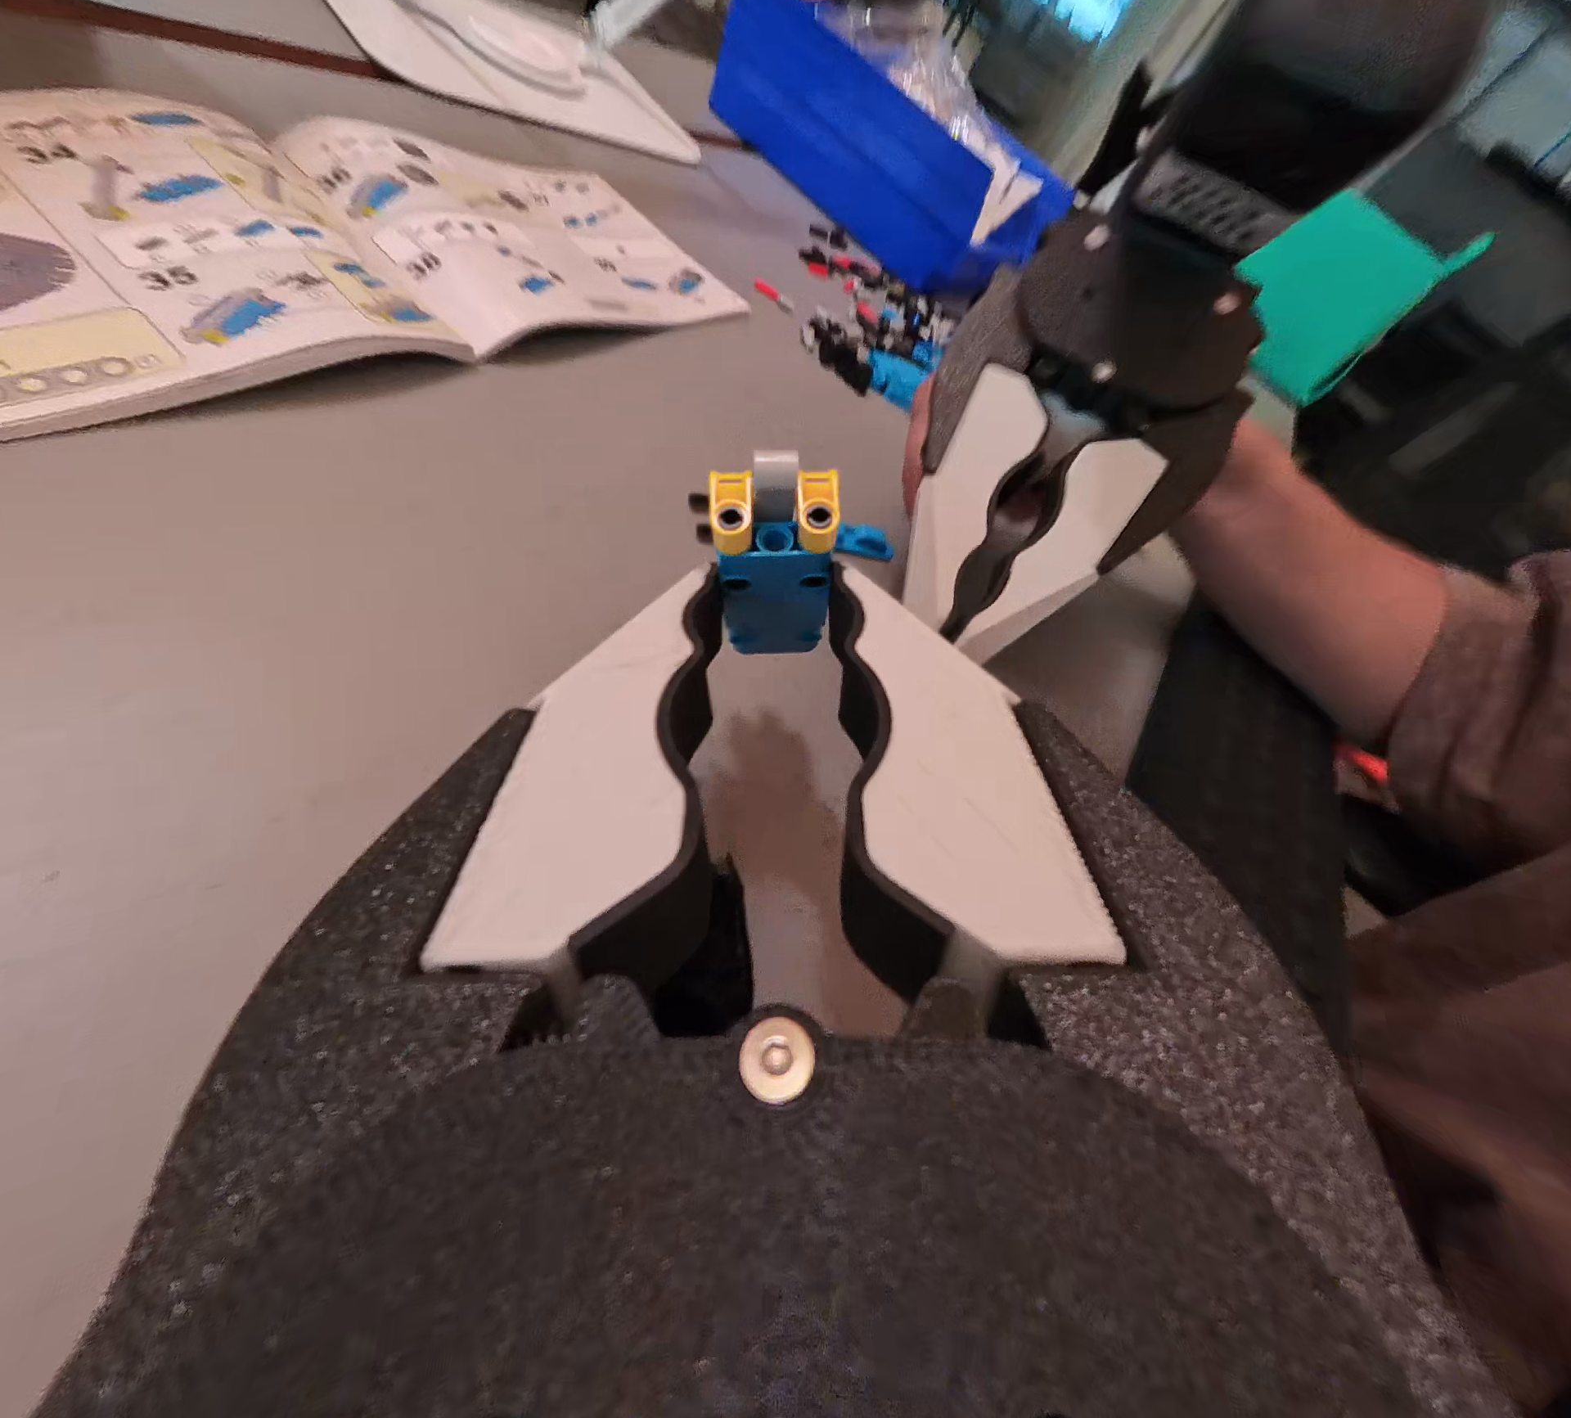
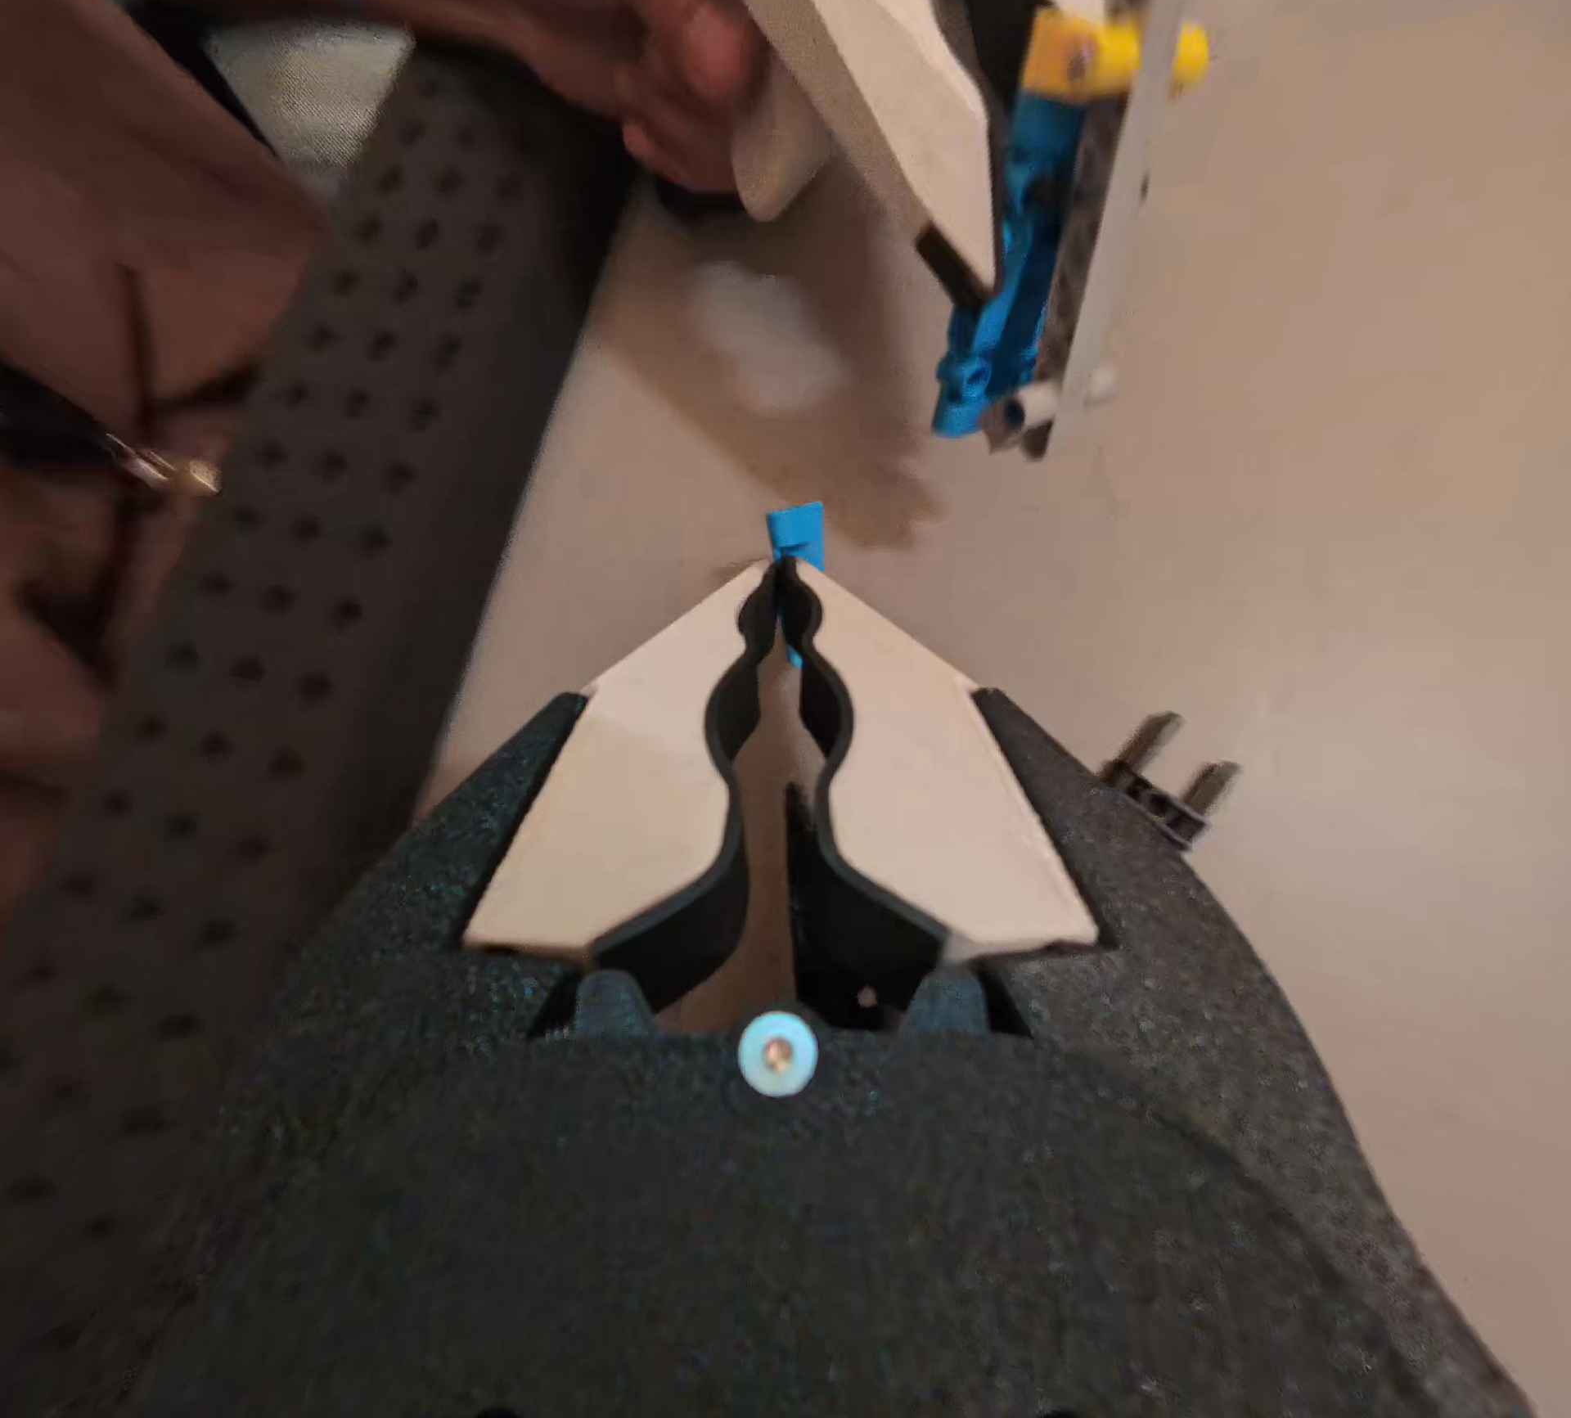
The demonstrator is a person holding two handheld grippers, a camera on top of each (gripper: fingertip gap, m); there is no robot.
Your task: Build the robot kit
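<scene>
My left gripper [image 1: 772,571] is shut on a small brick assembly [image 1: 774,527] with a blue body, two yellow connectors and a grey piece on top, and holds it above the grey table [image 1: 297,655]. In the right wrist view the same assembly [image 2: 1012,272] hangs in the left gripper's fingers [image 2: 876,68] at the upper right. My right gripper [image 2: 786,570] is shut on a small blue piece [image 2: 796,527] that sticks out past its tips, a short way below the assembly and apart from it. In the left wrist view the right gripper [image 1: 961,625] points down just right of the assembly.
An open instruction booklet [image 1: 340,246] lies at the left. A blue bin [image 1: 876,136] with clear bags, a pile of small loose pieces [image 1: 876,323] and a white stand [image 1: 510,42] are farther back. A black piece [image 2: 1165,782] lies on the table. A person's arm [image 1: 1318,570] is at the right. The left gripper's tips are roughly 7 cm from the right gripper's.
</scene>
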